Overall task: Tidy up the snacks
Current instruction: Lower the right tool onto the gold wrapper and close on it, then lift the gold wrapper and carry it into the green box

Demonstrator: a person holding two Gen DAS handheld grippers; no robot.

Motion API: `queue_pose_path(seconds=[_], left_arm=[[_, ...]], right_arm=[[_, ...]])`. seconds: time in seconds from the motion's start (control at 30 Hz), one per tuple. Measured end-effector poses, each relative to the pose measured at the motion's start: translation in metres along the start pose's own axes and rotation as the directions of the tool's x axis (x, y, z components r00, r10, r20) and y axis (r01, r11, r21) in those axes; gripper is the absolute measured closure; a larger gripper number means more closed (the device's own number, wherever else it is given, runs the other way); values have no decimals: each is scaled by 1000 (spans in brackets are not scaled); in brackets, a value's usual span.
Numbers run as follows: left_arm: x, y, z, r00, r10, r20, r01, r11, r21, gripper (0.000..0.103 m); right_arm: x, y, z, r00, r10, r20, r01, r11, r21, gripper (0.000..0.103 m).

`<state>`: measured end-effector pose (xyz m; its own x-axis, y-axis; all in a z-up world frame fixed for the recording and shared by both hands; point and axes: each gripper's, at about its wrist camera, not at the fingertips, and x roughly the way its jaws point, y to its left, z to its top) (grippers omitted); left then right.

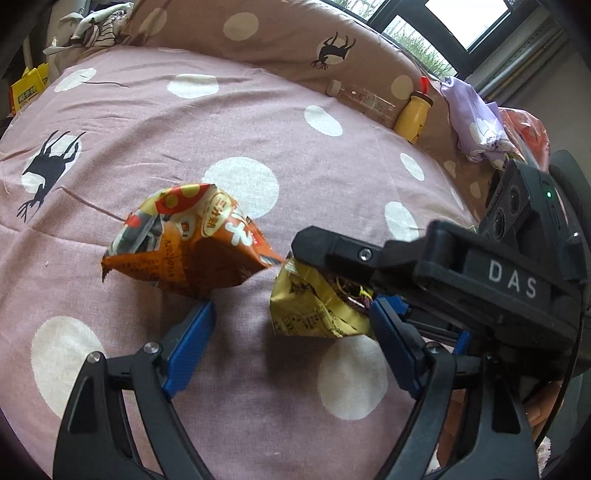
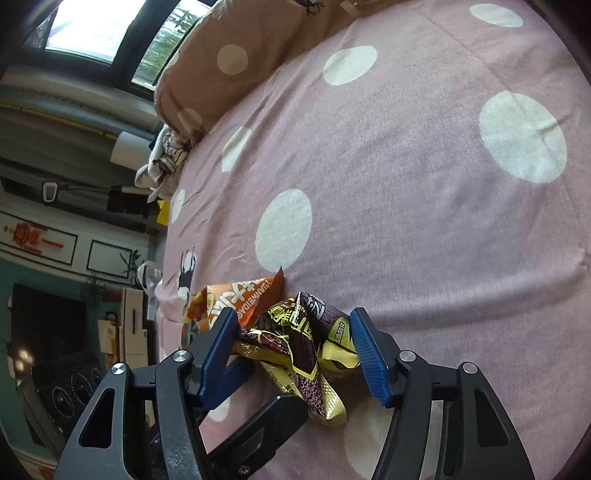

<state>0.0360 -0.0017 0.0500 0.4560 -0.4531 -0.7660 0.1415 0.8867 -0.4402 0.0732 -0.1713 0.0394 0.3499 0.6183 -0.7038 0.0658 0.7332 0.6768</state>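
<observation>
A bed covered by a pink sheet [image 1: 258,122] with cream dots and black deer silhouettes fills both views. Along its far edge a brown dotted pillow [image 1: 280,40] is laid, with a yellow bottle [image 1: 412,114] and a clear bottle [image 1: 364,98] resting against it and a purple cloth [image 1: 476,122] bundled at the far right corner. A window [image 2: 107,33] is seen beyond the pillow, and a striped garment [image 2: 166,158] is heaped at the bed's edge beneath it.

The left gripper [image 1: 291,339] is angled down over the sheet with its blue pads spread wide and nothing gripped; its left pad [image 1: 190,347] is just beside the lower edge of the orange snack packet [image 1: 188,243], its right pad just beside the yellow snack packet [image 1: 314,310].

The right gripper [image 2: 293,350] is angled down likewise and reaches in from the right in the left wrist view. The crumpled yellow and dark packet is framed between its blue pads [image 2: 369,354]; the left pad appears to touch the foil, but whether the right pad presses cannot be told. Both packets lie touching near the middle of the bed, the orange one to the left in the left wrist view.
</observation>
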Motion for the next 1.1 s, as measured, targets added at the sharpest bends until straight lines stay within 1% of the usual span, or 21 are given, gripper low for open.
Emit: queue_pose_path(seconds=[0.03, 0.1, 0.13, 0.17, 0.2, 0.23, 0.3, 0.33, 0.37, 0.4, 0.47, 0.53, 0.6, 0.67, 0.77, 0.8, 0.87, 0.93, 1.1], left_arm=[[-1, -1, -1, 1000, -17, 1, 17, 1000, 4, 23], [-3, -5, -2, 999, -54, -4, 54, 998, 10, 33], [-3, -7, -3, 998, -68, -6, 68, 998, 16, 36], [-4, -11, -4, 997, -79, -7, 79, 997, 26, 43], [-4, -14, -5, 996, -85, -10, 85, 996, 39, 46], [-5, -18, -7, 997, -73, -6, 73, 996, 54, 47], [-5, -26, -9, 996, -92, 1, 92, 992, 85, 54], [-3, -29, -9, 994, -110, -10, 110, 989, 97, 55], [1, -33, -11, 993, -119, -23, 121, 987, 105, 58], [4, -35, -13, 993, -113, -34, 116, 987, 107, 61], [7, -42, -15, 994, -97, -41, 101, 987, 127, 64], [2, -53, -16, 996, -84, -16, 85, 981, 177, 64], [-7, -67, -14, 995, -93, 27, 85, 972, 218, 65], [-17, -87, -13, 991, -122, 63, 101, 958, 269, 65], [-25, -123, -11, 976, -206, 76, 168, 923, 347, 65], [-26, -139, -12, 971, -231, 67, 190, 907, 375, 66], [-25, -168, -13, 963, -260, 67, 203, 870, 448, 66], [-18, -197, -16, 953, -300, 42, 237, 826, 511, 66], [3, -256, -26, 922, -385, -41, 333, 736, 589, 66]], right_arm=[[-3, -1, -3, 1000, 5, 2, -5, 1000, 5, 38], [-11, -3, -8, 1000, 16, 9, -16, 1000, 13, 39], [-15, -3, -11, 1000, 25, 16, -25, 1000, 13, 39], [-20, -2, -14, 999, 34, 27, -35, 999, 11, 43], [-24, -1, -17, 999, 44, 30, -45, 999, 8, 50], [-28, -2, -19, 998, 43, 35, -43, 999, 14, 55], [-36, -5, -23, 997, 31, 66, -33, 999, 25, 55], [-38, -7, -24, 997, 8, 82, -10, 1000, 23, 55], [-38, -8, -23, 996, -21, 84, 18, 999, 26, 55], [-36, -10, -23, 996, -41, 73, 39, 999, 31, 55], [-32, -14, -23, 998, -42, 54, 39, 998, 48, 55], [-38, -13, -24, 997, -42, 70, 39, 998, 47, 55], [-54, -10, -24, 992, -34, 118, 30, 999, 36, 55], [-75, -9, -24, 983, -24, 181, 19, 999, 31, 55], [-113, -17, -23, 957, -36, 288, 25, 999, 43, 55], [-128, -22, -23, 944, -39, 328, 22, 998, 55, 55], [-156, -37, -25, 917, -33, 398, -4, 996, 91, 55], [-183, -56, -28, 884, -45, 465, -21, 991, 135, 55], [-240, -100, -43, 813, -92, 575, -51, 972, 228, 55]])
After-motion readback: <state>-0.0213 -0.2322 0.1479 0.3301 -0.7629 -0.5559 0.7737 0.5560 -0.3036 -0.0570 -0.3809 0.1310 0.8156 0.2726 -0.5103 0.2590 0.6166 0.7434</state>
